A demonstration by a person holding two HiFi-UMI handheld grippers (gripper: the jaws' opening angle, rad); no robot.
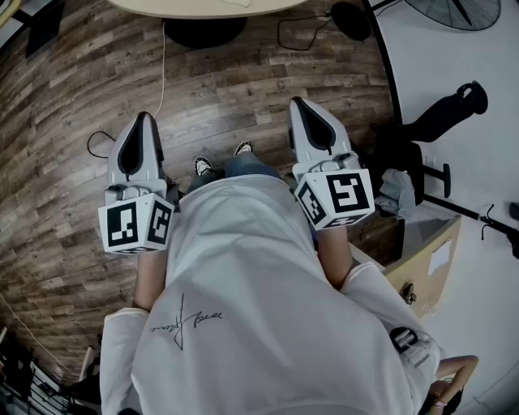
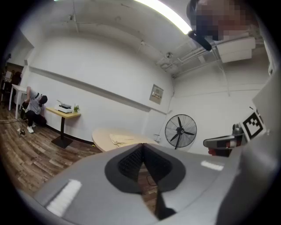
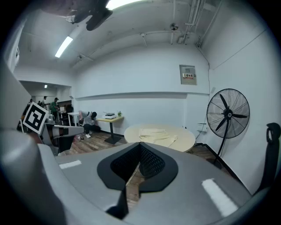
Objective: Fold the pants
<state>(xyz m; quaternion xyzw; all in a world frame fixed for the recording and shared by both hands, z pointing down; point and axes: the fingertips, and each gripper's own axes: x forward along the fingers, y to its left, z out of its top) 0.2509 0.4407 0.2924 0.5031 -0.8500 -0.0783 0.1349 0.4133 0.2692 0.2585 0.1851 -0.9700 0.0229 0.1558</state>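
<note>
Beige pants lie flat on a round, light wooden table a few steps ahead of me. The left gripper view shows the same pants and table. In the head view only the table's near rim shows at the top edge. My left gripper and right gripper are held out in front of my waist over the wood floor, well short of the table. Both are shut, the pads meeting with nothing between them, as the left gripper and right gripper show in their own views.
A standing fan stands right of the table by the white wall. A cardboard box and black gear are at my right. Cables trail on the floor. A small desk and a crouching person are far left.
</note>
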